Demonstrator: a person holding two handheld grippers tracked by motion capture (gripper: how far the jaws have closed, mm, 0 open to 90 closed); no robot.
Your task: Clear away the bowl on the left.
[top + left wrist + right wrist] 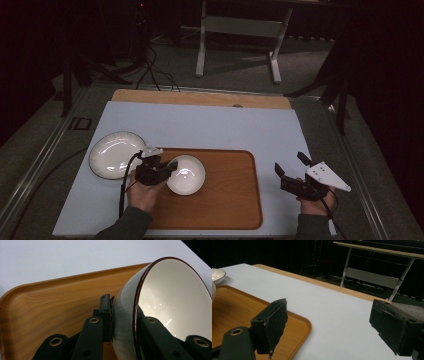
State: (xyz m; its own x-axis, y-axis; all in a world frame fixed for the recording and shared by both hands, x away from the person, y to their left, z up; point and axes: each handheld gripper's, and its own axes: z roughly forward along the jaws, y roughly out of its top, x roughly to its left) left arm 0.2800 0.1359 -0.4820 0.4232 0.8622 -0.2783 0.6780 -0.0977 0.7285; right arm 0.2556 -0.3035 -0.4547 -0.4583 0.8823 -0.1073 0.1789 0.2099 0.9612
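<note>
A white bowl (186,174) with a dark rim sits over the left part of the wooden tray (225,200). My left gripper (169,169) is shut on the bowl's near rim, one jaw inside and one outside, as the left gripper view shows on the bowl (172,297). The bowl looks tilted there above the tray (50,305). A white plate (116,154) lies on the white mat left of the tray. My right gripper (291,165) stands open over the mat right of the tray, its pads (272,322) wide apart with nothing between them.
The white mat (210,125) covers a wooden table whose far edge (200,97) shows. In the right gripper view the tray corner (299,325) lies under the left jaw and the plate (217,275) sits far left. A white table frame (240,30) stands behind on the floor.
</note>
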